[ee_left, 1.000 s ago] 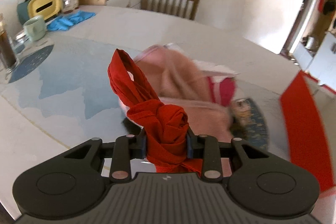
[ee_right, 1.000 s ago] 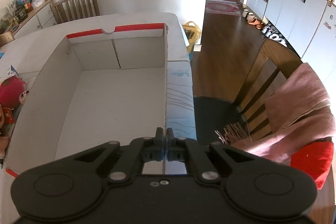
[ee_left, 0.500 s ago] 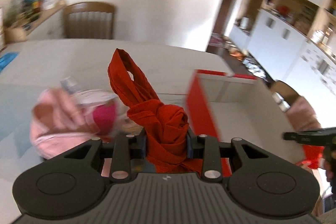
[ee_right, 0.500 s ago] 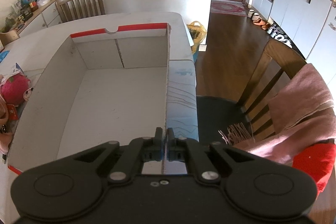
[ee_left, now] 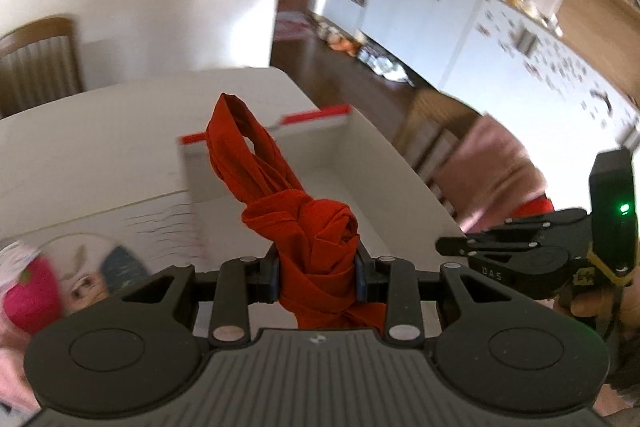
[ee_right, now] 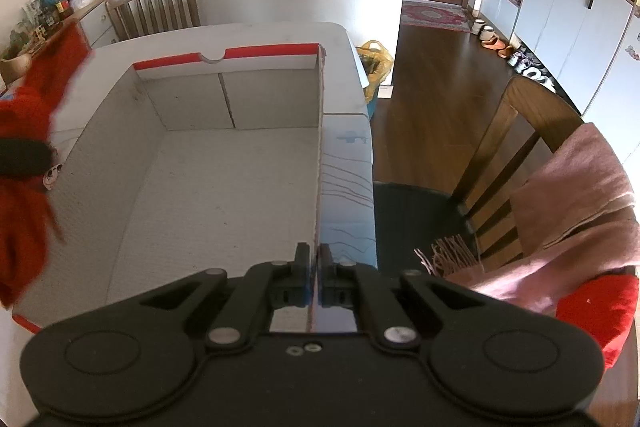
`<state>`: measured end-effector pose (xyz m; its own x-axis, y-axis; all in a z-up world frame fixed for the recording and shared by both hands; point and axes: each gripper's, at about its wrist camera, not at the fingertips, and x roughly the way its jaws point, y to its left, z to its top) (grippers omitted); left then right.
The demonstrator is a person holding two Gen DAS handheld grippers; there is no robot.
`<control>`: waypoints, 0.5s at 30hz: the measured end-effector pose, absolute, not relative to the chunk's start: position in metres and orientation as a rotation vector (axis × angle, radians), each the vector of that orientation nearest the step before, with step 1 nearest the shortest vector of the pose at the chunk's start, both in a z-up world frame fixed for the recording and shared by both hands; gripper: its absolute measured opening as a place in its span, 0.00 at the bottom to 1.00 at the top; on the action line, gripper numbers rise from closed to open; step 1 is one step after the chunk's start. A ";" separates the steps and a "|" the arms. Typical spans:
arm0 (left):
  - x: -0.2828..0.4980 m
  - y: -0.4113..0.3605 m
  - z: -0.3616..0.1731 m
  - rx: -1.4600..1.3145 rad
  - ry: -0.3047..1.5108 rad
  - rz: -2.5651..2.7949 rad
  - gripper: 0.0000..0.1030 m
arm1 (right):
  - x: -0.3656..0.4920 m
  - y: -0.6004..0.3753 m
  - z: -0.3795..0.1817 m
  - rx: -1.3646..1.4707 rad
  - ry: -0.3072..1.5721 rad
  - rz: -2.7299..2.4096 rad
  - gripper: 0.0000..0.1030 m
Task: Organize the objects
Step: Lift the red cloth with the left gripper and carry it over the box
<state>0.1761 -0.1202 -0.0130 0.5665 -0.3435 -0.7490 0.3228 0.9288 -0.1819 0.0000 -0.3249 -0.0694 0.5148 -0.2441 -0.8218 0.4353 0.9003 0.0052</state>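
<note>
My left gripper (ee_left: 318, 277) is shut on a knotted red cloth (ee_left: 304, 223) and holds it in the air over the near left part of the white cardboard box (ee_left: 360, 155). The cloth also shows blurred at the left edge of the right wrist view (ee_right: 24, 107). The box (ee_right: 224, 187) is open on top with red rim edges and nothing inside. My right gripper (ee_right: 315, 275) is shut on the box's right wall at its near end. It also shows in the left wrist view (ee_left: 520, 255).
A pink and red plush toy (ee_left: 32, 291) lies on the table left of the box. A wooden chair with a pink scarf (ee_right: 580, 199) stands right of the table. Another chair (ee_right: 156, 7) stands at the far side.
My left gripper has swung right with the red cloth, from over the plush toy to over the box. My right gripper has stayed clamped on the box wall.
</note>
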 end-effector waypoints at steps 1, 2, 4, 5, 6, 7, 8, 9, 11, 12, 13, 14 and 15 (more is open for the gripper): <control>0.183 -0.129 -0.018 -0.005 0.901 -0.408 0.30 | 0.000 -0.324 -0.069 0.217 0.948 -0.413 0.02; 0.186 -0.134 -0.022 0.010 0.911 -0.418 0.30 | 0.001 -0.324 -0.070 0.212 0.950 -0.413 0.02; 0.194 -0.148 -0.033 0.045 0.930 -0.438 0.30 | 0.001 -0.324 -0.070 0.210 0.953 -0.414 0.02; 0.195 -0.148 -0.037 0.055 0.940 -0.448 0.30 | 0.002 -0.324 -0.070 0.210 0.955 -0.415 0.02; 0.196 -0.150 -0.042 0.063 0.950 -0.453 0.30 | 0.002 -0.324 -0.070 0.209 0.956 -0.416 0.02; 0.200 -0.154 -0.048 0.069 0.964 -0.458 0.31 | 0.002 -0.324 -0.070 0.206 0.957 -0.416 0.02; 0.206 -0.160 -0.053 0.071 0.980 -0.466 0.31 | 0.002 -0.324 -0.070 0.205 0.958 -0.417 0.02; 0.210 -0.165 -0.058 0.075 0.993 -0.474 0.31 | 0.003 -0.324 -0.070 0.205 0.960 -0.417 0.02; 0.216 -0.173 -0.067 0.096 1.018 -0.488 0.31 | 0.004 -0.325 -0.070 0.208 0.963 -0.417 0.02; 0.219 -0.177 -0.072 0.106 1.031 -0.493 0.31 | 0.004 -0.326 -0.070 0.209 0.964 -0.417 0.02; 0.223 -0.179 -0.077 0.109 1.046 -0.496 0.31 | 0.004 -0.326 -0.070 0.209 0.965 -0.416 0.02; 0.226 -0.181 -0.081 0.113 1.064 -0.497 0.31 | 0.004 -0.326 -0.070 0.210 0.966 -0.416 0.02; 0.230 -0.184 -0.086 0.119 1.081 -0.499 0.31 | 0.004 -0.327 -0.070 0.211 0.968 -0.417 0.02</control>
